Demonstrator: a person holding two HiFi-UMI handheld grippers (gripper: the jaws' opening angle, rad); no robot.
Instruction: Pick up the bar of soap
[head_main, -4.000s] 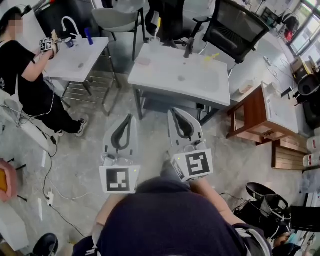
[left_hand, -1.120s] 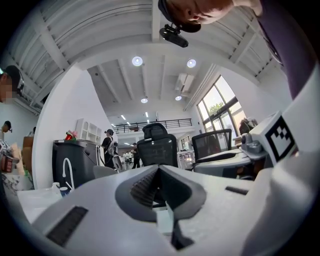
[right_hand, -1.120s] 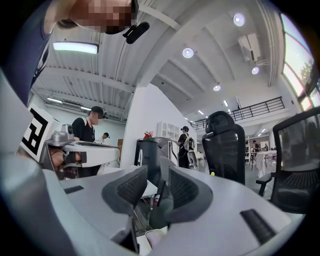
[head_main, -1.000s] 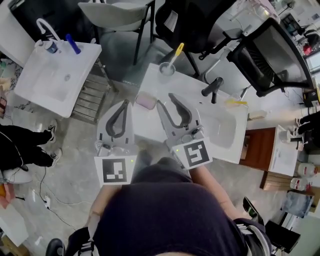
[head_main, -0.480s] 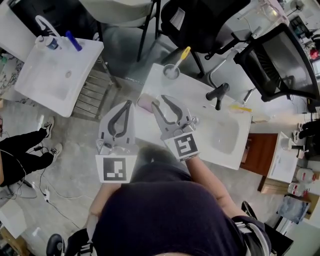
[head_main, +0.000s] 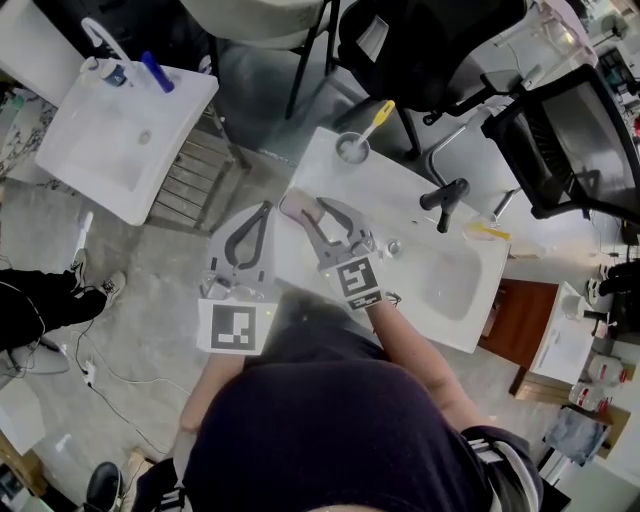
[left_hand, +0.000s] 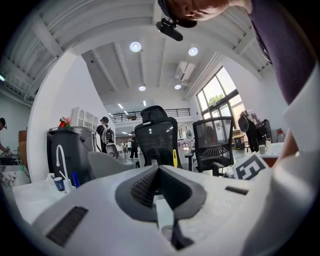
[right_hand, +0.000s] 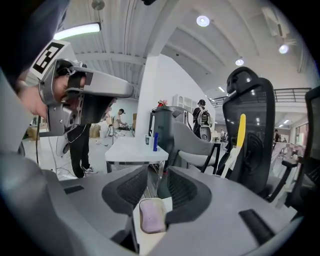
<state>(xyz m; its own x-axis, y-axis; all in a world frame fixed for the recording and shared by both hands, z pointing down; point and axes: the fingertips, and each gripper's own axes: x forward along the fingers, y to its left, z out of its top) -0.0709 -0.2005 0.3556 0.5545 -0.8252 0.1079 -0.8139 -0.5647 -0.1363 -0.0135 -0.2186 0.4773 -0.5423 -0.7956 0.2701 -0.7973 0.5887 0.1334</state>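
The bar of soap (right_hand: 151, 218) is pale pink and lies in a white dish (right_hand: 138, 225) near the left corner of the white sink table (head_main: 330, 180). My right gripper (right_hand: 157, 187) stands open just over it, with the soap low between the two jaws and no pad touching it. In the head view the right gripper (head_main: 318, 212) covers most of the soap (head_main: 293, 204). My left gripper (head_main: 265, 208) hovers beside the table's left edge, above the floor. It is shut and holds nothing; in its own view the left gripper (left_hand: 159, 170) points at the office chairs.
On the table stand a cup with a yellow toothbrush (head_main: 353, 147), a black faucet (head_main: 446, 195) and the basin (head_main: 445, 275). A second white sink stand (head_main: 120, 130) is to the left. Black office chairs (head_main: 560, 130) stand behind. A person's legs (head_main: 40, 300) show at the far left.
My right gripper has moved forward and left over the table until its jaws sit above the soap dish. The left gripper has kept its place beside the table.
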